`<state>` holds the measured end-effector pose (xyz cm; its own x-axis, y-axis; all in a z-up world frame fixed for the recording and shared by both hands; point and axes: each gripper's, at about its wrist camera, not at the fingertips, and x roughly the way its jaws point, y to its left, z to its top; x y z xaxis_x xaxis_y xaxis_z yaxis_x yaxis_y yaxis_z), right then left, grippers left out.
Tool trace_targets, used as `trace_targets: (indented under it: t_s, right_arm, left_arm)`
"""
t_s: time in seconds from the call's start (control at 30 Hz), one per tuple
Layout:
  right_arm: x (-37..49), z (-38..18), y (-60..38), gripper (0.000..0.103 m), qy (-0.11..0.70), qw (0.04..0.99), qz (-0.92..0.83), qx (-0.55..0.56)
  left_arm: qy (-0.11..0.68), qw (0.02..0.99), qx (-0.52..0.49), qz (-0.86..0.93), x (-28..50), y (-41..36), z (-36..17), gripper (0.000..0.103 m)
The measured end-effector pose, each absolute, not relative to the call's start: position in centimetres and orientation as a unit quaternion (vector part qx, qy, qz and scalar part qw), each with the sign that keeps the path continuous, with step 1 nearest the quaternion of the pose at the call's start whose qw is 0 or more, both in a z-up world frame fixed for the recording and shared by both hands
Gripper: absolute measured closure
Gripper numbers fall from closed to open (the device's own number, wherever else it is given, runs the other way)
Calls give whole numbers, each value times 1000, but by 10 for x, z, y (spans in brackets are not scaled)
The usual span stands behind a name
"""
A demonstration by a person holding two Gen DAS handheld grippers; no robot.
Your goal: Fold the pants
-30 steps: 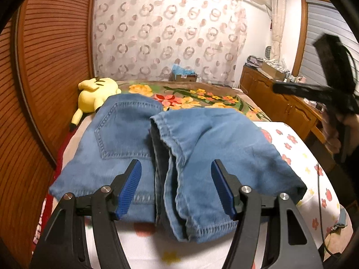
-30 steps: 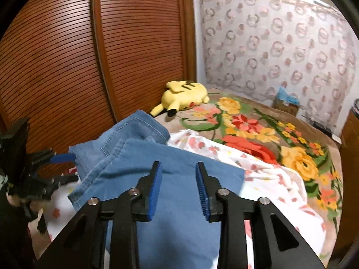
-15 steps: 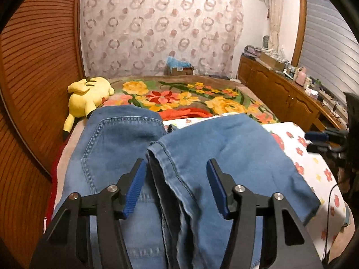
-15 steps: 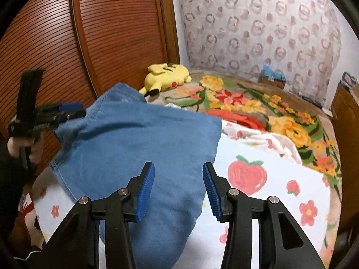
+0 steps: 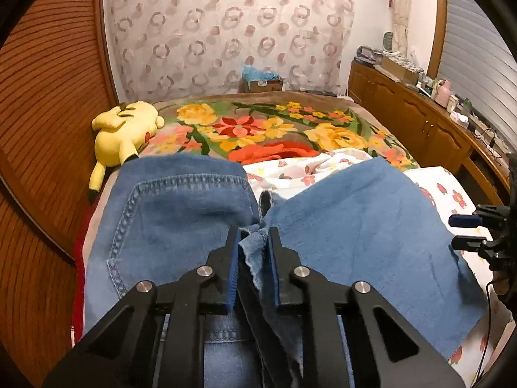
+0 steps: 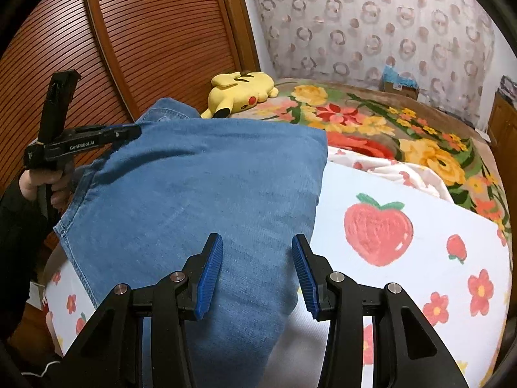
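Observation:
Blue denim pants (image 5: 355, 220) lie folded on the bed, with a back pocket showing at the left. My left gripper (image 5: 253, 236) is closing its jaws, and a bunched seam edge of the denim sits pinched between the blue pads. The right wrist view shows that gripper (image 6: 129, 132) at the pants' (image 6: 210, 187) far left edge, held by a person's hand. My right gripper (image 6: 257, 242) hovers open just above the near right part of the folded denim, with nothing pressed between its fingers. It also shows at the right edge of the left wrist view (image 5: 465, 231).
A yellow plush toy (image 5: 124, 132) lies at the bed's far left on a floral blanket (image 5: 258, 126). A white strawberry-print sheet (image 6: 404, 242) covers the near bed. A slatted wooden wardrobe (image 6: 145, 32) stands along the left, and a cluttered wooden cabinet (image 5: 420, 123) along the right.
My left gripper moved forward over the pants and its jaws narrowed from wide apart onto the denim edge. My right gripper sank toward the folded pants and its jaws widened a little.

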<state>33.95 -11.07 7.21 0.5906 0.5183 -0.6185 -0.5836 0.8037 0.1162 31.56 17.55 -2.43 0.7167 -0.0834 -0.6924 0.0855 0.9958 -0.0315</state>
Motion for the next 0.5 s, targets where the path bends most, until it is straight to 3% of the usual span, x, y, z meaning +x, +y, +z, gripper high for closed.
trace_targets:
  t_s: [0.23,0.33,0.43,0.47,0.5]
  right_arm:
    - [339,68,-111,56,330,890,311,-46]
    - [332,68,-112,56,329,891,311,-45]
    - [325,68,-112,56,327,892,310,-43]
    - [320,68,-113,56,326,893,308,-44]
    - [317,69,-113,56,324,894,307,-44]
  left_arm:
    - [356,934,-2,-21,318,184,-4,86]
    - [353,935,-1,-23,314,181,0,81]
    - [350,936,1,-22,307,174,4,68]
    - [347,938,2,-23,303,171,5,56]
    - [342,939,3,-20,299,169,7,51]
